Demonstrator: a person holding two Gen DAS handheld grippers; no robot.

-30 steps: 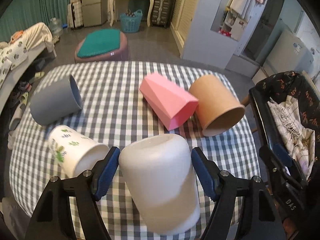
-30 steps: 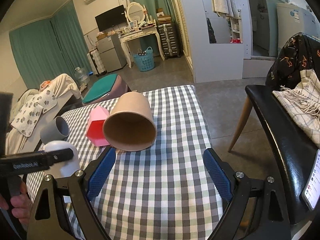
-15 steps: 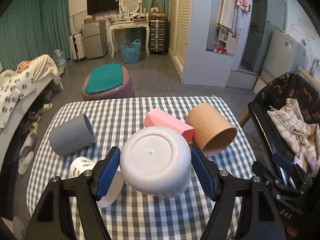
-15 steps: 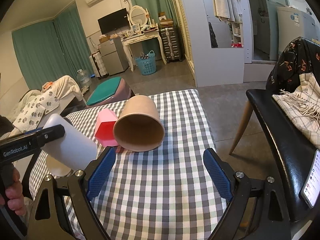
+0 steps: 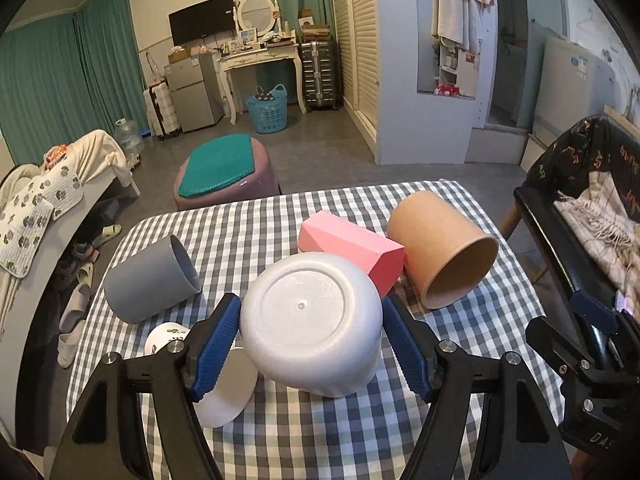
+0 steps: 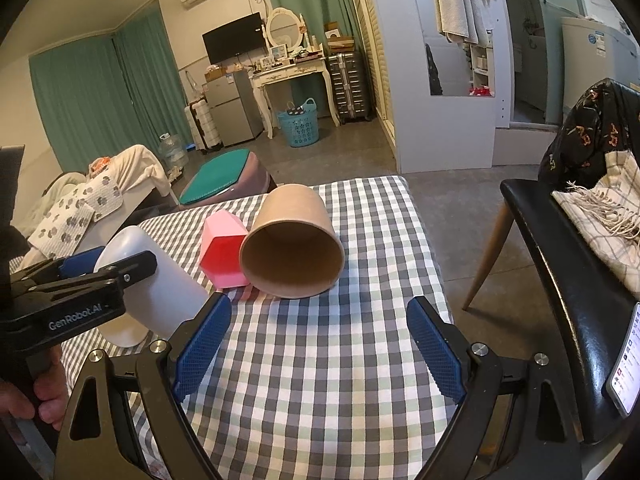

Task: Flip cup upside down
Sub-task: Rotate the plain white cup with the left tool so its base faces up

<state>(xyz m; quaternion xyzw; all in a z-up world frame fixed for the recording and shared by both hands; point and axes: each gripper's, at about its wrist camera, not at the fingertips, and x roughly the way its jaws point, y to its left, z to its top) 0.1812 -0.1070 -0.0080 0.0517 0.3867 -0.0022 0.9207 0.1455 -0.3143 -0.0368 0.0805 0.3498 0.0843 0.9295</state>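
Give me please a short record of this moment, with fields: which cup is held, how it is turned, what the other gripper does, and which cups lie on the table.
held cup: white cup, clamped in the left gripper
orientation: tilted, base toward the left wrist camera, raised off the checked tablecloth
right gripper: jaws wide open, holding nothing
lying on their sides: grey cup, pink cup, brown paper cup, white printed cup
flip: not finished; the cup is not yet set down

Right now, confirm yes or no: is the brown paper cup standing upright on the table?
No, the brown paper cup lies on its side on the checkered table, open mouth facing the right wrist camera.
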